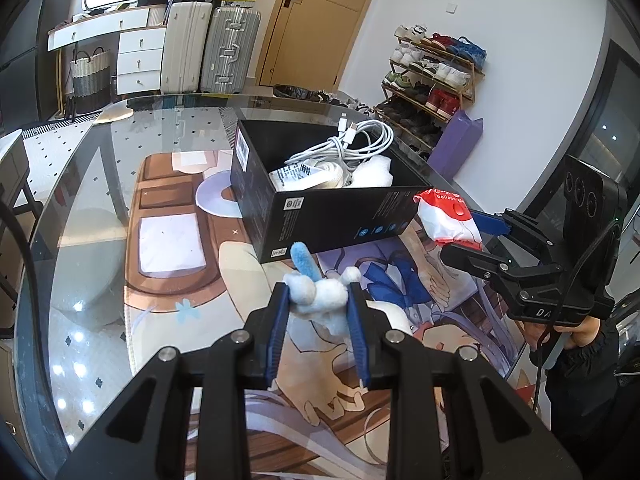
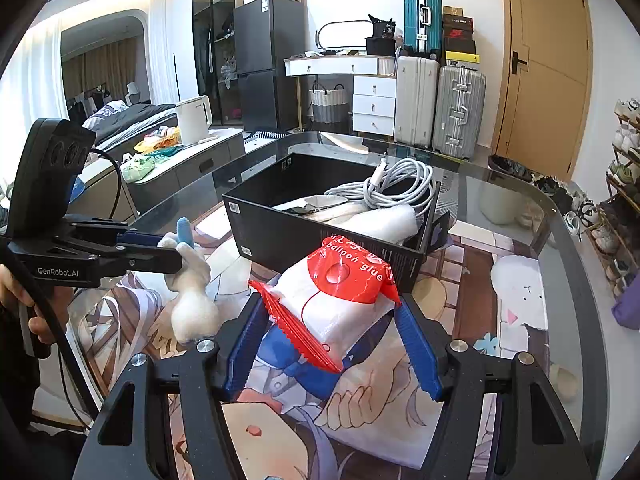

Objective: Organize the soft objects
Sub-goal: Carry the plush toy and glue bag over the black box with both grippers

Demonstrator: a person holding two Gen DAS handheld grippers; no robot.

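Two handheld black grippers with blue ribbed pads, raised over a round glass tabletop (image 1: 92,184) laid above a large printed anime-style cloth. In the left gripper (image 1: 319,292), a small white-and-blue plush toy (image 1: 320,292), pinched between nearly closed pads and lifted clear of the glass; seen from the right wrist, the same toy dangling beside the other tool. In the right gripper (image 2: 332,312), a white plastic packet with a red top printed "balloon glue" (image 2: 344,292), gripped across its width by pads set moderately apart, just in front of the near corner of an open black cardboard box (image 1: 320,216). Inside the box, a coiled white charging cable (image 1: 352,144), a labelled white pouch and a lump of white soft packing. Behind the table, a white and a silver hard-shell suitcase (image 1: 228,54) against a white drawer unit, a teal case stacked above, a woven basket on the tiled floor, and a tan wooden door (image 1: 316,20). To the right, a wooden shoe rack (image 1: 432,76) crowded with sneakers; to the left in the right wrist view, a dark fridge (image 2: 268,60), a white electric kettle (image 2: 194,118) on a low cabinet, and a bed beyond. A hand on each gripper's handle at the frame edges.
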